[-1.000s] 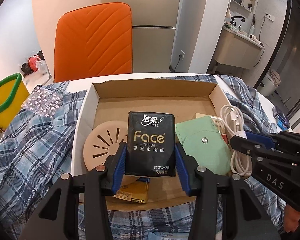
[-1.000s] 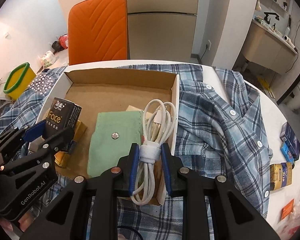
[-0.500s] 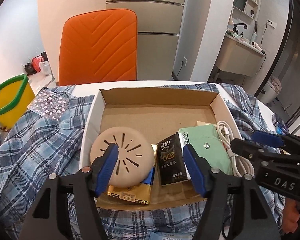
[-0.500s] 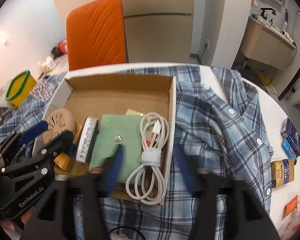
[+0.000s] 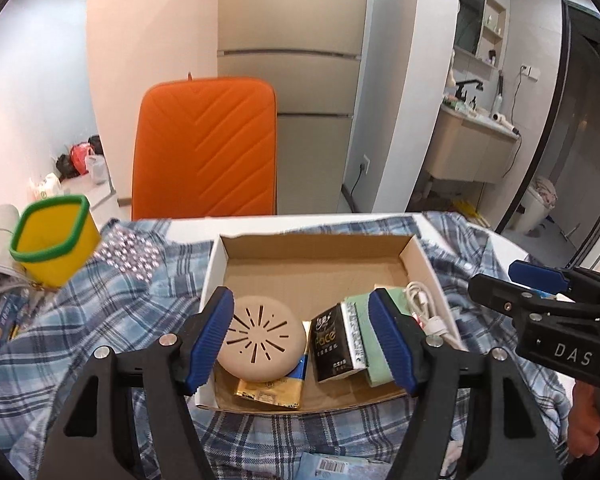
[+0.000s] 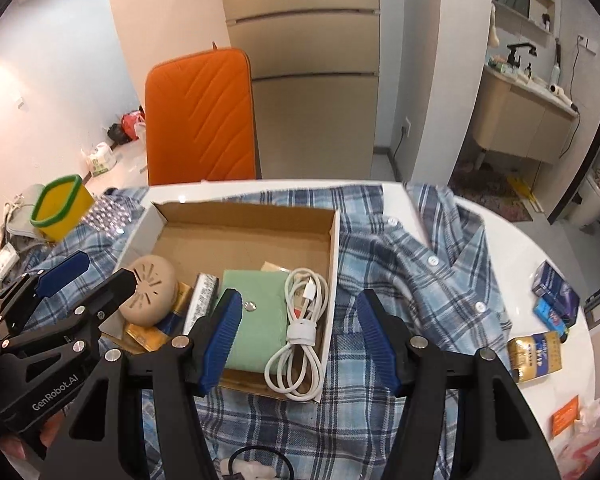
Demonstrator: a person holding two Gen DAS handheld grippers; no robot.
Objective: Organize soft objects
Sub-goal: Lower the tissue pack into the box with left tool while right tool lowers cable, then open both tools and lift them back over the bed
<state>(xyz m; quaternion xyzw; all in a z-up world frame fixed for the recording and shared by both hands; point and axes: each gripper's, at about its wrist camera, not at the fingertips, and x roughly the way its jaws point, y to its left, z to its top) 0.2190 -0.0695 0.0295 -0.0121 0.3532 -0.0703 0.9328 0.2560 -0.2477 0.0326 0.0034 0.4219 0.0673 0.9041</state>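
A cardboard box (image 5: 316, 248) (image 6: 244, 216) sits on a blue plaid shirt (image 5: 80, 320) (image 6: 420, 272). In it lie a beige round disc (image 5: 260, 340) (image 6: 152, 296), a black tissue pack (image 5: 334, 346) (image 6: 202, 304), a green pouch (image 5: 370, 344) (image 6: 256, 320), a white coiled cable (image 5: 424, 308) (image 6: 300, 328) and a gold packet (image 5: 272, 394). My left gripper (image 5: 306, 340) is open and empty above the box's near edge. My right gripper (image 6: 300, 340) is open and empty over the cable and the shirt.
An orange chair (image 5: 204, 148) stands behind the white table (image 6: 520, 240). A yellow cup with a green rim (image 5: 52, 240) stands at the left. Small boxes (image 6: 556, 300) and a gold pack (image 6: 534, 356) lie at the table's right edge.
My left gripper let go of the tissue pack, which now lies in the box. My right gripper let go of the cable. Both opened wide and pulled back and up.
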